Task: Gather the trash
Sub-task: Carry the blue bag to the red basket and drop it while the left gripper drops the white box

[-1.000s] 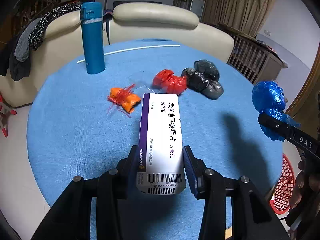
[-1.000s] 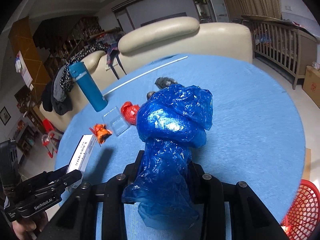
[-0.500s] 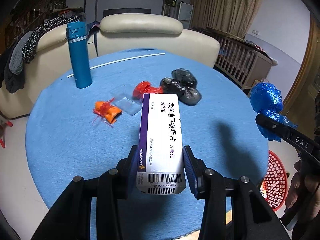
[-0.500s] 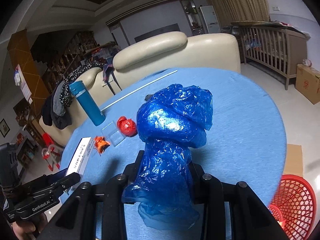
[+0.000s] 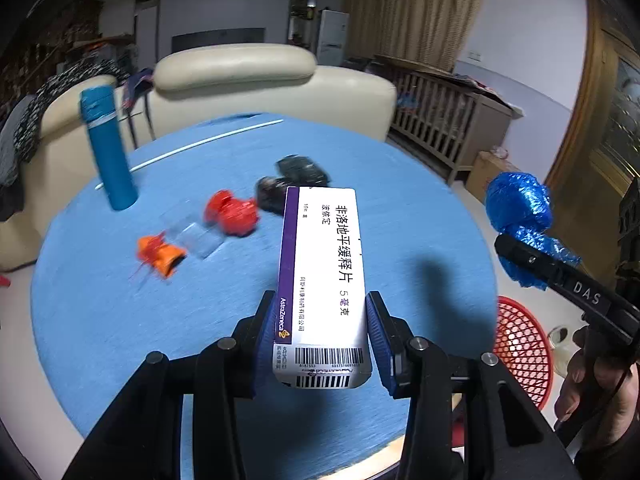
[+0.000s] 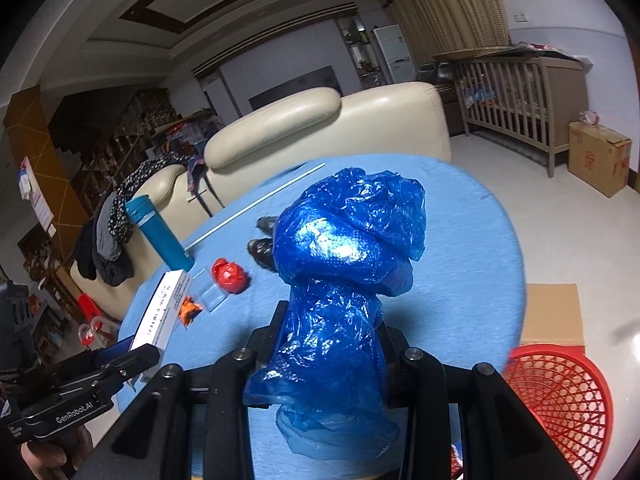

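My left gripper (image 5: 322, 328) is shut on a white and purple medicine box (image 5: 323, 272) and holds it above the round blue table (image 5: 100, 312). My right gripper (image 6: 332, 340) is shut on a crumpled blue plastic bag (image 6: 348, 248), raised over the table's right side; the bag also shows in the left wrist view (image 5: 520, 212). On the table lie a red wad (image 5: 230, 214), an orange wad (image 5: 160, 256), black bags (image 5: 294, 178) and a clear plastic piece (image 5: 200, 236). A red mesh basket (image 6: 560, 396) stands on the floor to the right of the table.
A teal bottle (image 5: 106, 148) stands at the table's far left, with a white rod (image 5: 192, 148) behind it. A cream sofa (image 5: 240, 88) lies beyond the table, a wooden crib (image 6: 520, 92) and a cardboard box (image 6: 600, 160) at right.
Both grippers have risen and pulled back from the table with their loads. The red basket has come further into both views.
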The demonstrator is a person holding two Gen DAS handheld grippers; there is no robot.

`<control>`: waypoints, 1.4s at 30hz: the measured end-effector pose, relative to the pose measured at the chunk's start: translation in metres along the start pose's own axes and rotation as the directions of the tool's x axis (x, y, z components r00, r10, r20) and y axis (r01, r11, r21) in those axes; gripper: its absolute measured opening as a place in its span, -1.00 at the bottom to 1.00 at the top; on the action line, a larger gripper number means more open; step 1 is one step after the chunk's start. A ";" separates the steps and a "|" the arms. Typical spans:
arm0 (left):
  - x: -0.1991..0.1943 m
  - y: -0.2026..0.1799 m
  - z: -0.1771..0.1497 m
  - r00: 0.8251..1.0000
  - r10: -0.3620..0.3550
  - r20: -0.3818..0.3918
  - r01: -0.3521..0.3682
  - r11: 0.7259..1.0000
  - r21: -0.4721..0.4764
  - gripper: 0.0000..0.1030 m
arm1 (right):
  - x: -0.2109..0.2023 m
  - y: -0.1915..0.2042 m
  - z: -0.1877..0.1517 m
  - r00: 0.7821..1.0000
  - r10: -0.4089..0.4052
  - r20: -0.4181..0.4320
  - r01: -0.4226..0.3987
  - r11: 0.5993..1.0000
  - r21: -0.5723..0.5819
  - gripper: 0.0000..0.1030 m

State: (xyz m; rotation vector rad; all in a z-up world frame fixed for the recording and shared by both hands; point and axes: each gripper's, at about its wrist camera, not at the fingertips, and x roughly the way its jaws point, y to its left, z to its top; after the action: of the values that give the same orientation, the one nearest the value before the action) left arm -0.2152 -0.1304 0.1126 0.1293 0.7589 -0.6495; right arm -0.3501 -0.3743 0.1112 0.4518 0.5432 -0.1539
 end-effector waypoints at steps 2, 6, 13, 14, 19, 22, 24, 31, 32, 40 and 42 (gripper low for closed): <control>0.002 -0.013 0.004 1.000 -0.020 0.002 0.020 1.000 0.020 -0.12 | -0.007 -0.010 0.000 1.000 -0.013 0.010 0.013 1.000 0.012 -0.26; 0.006 -0.033 0.007 0.999 -0.052 -0.004 0.052 0.998 0.046 -0.12 | -0.020 -0.030 0.000 0.998 -0.049 0.028 0.048 0.998 0.037 -0.26; 0.013 -0.067 0.013 0.994 -0.106 -0.011 0.107 0.990 0.089 -0.12 | -0.042 -0.068 -0.007 0.993 -0.111 0.044 0.107 0.991 0.085 -0.26; 0.013 -0.074 0.014 0.993 -0.117 -0.011 0.117 0.988 0.098 -0.12 | -0.045 -0.073 -0.009 0.992 -0.118 0.044 0.113 0.989 0.092 -0.26; 0.013 -0.105 0.016 0.988 -0.152 -0.011 0.152 0.977 0.149 -0.12 | -0.061 -0.097 -0.020 0.986 -0.161 0.046 0.155 0.981 0.113 -0.26; 0.015 -0.121 0.015 0.985 -0.171 -0.020 0.172 0.969 0.178 -0.12 | -0.067 -0.108 -0.026 0.982 -0.182 0.043 0.175 0.976 0.133 -0.26; 0.019 -0.129 0.014 0.983 -0.182 -0.032 0.184 0.965 0.188 -0.12 | -0.071 -0.119 -0.031 0.980 -0.196 0.038 0.188 0.970 0.153 -0.26; 0.025 -0.143 0.011 0.978 -0.200 -0.053 0.207 0.955 0.212 -0.12 | -0.086 -0.149 -0.051 0.970 -0.244 0.015 0.237 0.952 0.194 -0.26; 0.026 -0.145 0.010 0.978 -0.201 -0.058 0.209 0.954 0.216 -0.12 | -0.087 -0.151 -0.053 0.968 -0.249 0.012 0.242 0.950 0.198 -0.26; 0.035 -0.162 0.005 0.972 -0.217 -0.088 0.232 0.943 0.239 -0.12 | -0.085 -0.167 -0.073 0.963 -0.267 -0.034 0.268 0.938 0.218 -0.26; 0.034 -0.165 0.006 0.972 -0.219 -0.086 0.234 0.942 0.241 -0.12 | -0.086 -0.168 -0.076 0.961 -0.272 -0.037 0.274 0.937 0.217 -0.26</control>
State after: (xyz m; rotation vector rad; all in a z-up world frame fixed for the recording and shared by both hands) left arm -0.2907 -0.2804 0.1134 0.2956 0.7515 -0.9648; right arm -0.5018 -0.4875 0.0360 0.5915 0.5972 -0.4838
